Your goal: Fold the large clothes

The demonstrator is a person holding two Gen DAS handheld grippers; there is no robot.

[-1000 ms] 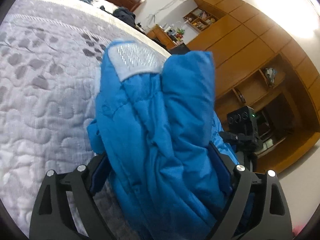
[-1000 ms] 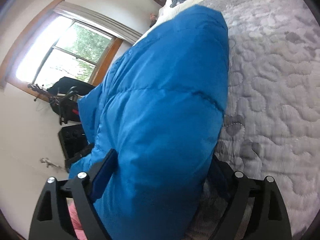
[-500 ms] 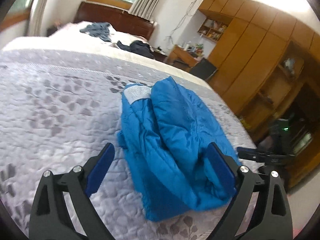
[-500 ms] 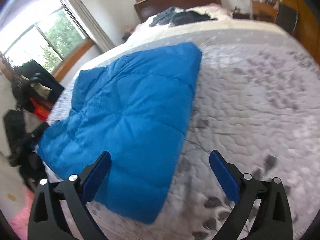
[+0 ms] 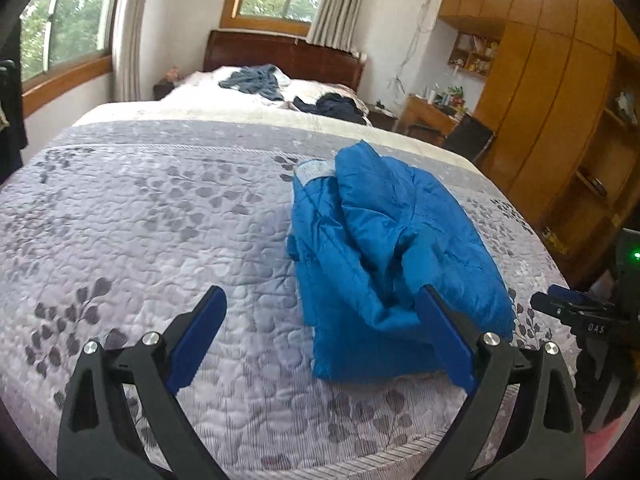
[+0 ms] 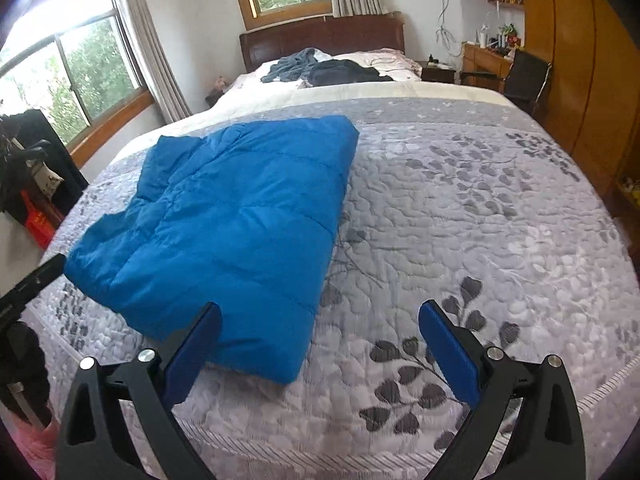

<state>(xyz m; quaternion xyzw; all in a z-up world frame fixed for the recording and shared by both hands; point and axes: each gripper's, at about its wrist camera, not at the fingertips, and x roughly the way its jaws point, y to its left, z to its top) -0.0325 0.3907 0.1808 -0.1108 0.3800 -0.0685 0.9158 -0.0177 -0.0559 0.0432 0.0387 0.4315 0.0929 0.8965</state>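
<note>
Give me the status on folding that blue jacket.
Done: the blue puffer jacket lies folded into a compact bundle on the grey quilted bedspread. In hand: nothing; the left gripper and right gripper are both open and off it. Left: the bundle's side looks bunched in the left view, and dark clothes lie unfolded near the headboard.

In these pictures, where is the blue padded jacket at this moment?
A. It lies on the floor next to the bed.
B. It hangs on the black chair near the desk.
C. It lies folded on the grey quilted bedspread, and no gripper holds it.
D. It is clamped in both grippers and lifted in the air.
C: the blue padded jacket rests folded on the grey quilted bedspread, while the left gripper and the right gripper both stand open, gripping nothing.
</note>
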